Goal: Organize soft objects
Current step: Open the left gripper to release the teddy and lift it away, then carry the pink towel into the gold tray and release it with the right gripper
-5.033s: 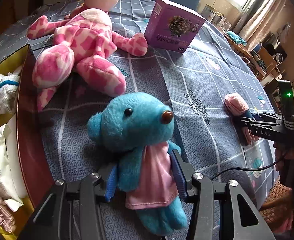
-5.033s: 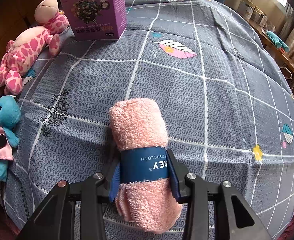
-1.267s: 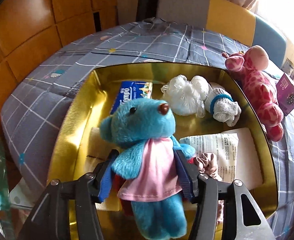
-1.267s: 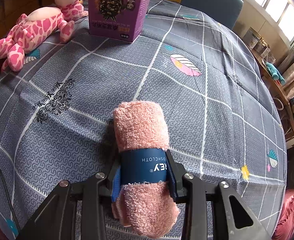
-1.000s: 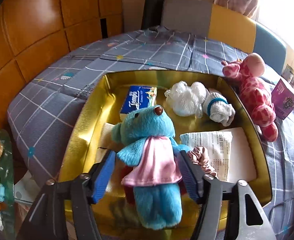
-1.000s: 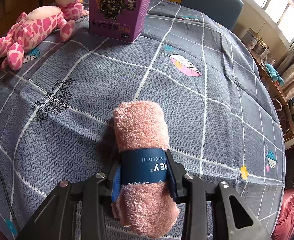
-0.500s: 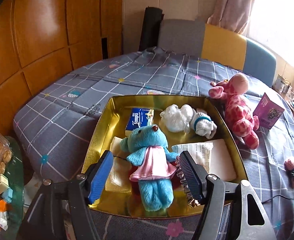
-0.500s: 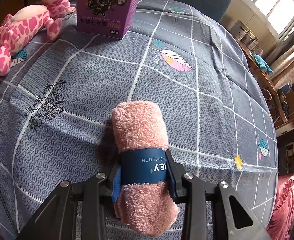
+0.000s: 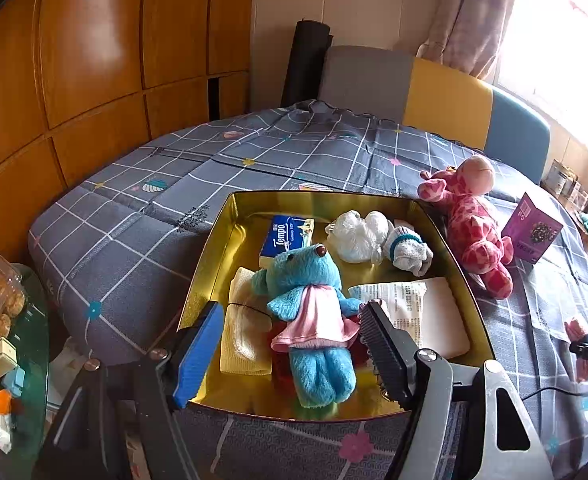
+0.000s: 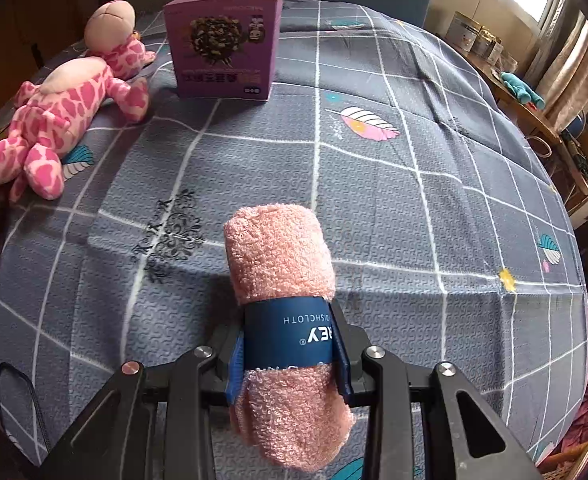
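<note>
Left gripper (image 9: pixel 289 354): jaws just widened, empty, above bear (image 9: pixel 312 300) lying in gold box (image 9: pixel 205 264). Right gripper (image 10: pixel 289 354): clamped on pink towel (image 10: pixel 281 256).

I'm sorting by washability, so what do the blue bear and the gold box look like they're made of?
Blue bear: plush synthetic fur, fuzzy and matte, with a satiny pink cape. Gold box: probably metal tin or foil-lined card; its walls shine and reflect.

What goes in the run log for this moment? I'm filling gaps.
left gripper: jaws opening, clear of bear | bear: in tin | right gripper: shut on dishcloth
</note>
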`<state>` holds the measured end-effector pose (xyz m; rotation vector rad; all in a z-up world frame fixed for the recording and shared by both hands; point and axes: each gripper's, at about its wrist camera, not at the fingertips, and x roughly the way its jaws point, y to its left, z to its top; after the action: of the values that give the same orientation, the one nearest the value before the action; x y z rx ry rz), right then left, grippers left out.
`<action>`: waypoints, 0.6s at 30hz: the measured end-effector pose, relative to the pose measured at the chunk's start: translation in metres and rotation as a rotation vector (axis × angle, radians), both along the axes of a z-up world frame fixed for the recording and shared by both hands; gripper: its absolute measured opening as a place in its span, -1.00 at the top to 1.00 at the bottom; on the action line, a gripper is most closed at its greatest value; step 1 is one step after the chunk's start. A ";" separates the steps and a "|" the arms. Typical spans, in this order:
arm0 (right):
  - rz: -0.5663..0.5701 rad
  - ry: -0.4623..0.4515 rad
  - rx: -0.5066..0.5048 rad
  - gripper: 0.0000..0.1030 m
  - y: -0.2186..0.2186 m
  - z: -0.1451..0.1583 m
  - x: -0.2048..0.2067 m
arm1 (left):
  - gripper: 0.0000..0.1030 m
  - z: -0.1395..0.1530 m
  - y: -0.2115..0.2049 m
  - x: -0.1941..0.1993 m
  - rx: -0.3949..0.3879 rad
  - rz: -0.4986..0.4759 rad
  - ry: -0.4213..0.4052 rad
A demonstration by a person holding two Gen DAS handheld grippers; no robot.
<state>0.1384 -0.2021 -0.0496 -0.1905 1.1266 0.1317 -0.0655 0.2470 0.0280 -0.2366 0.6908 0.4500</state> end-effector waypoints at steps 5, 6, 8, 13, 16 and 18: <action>0.041 -0.006 0.078 0.33 0.022 0.010 -0.017 | -0.40 0.001 0.000 -0.003 -0.008 -0.004 -0.012; 0.057 -0.005 0.090 0.33 0.028 0.012 -0.020 | -0.40 0.001 -0.001 -0.003 -0.010 -0.006 -0.012; 0.095 0.004 0.109 0.33 0.044 0.015 -0.028 | -0.40 0.002 -0.001 -0.003 -0.011 -0.009 -0.013; 0.205 0.035 0.186 0.33 0.088 0.017 -0.042 | -0.40 0.002 -0.004 -0.002 -0.011 -0.018 -0.012; 0.249 0.054 0.196 0.33 0.112 0.012 -0.046 | -0.39 0.001 -0.004 -0.002 -0.012 -0.019 -0.010; 0.255 0.076 0.186 0.33 0.124 0.004 -0.051 | -0.40 0.001 -0.005 -0.002 -0.011 -0.020 -0.007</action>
<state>0.0871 -0.0784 -0.0452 -0.1639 1.1551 0.4716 -0.0676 0.2423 0.0290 -0.2415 0.6887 0.4257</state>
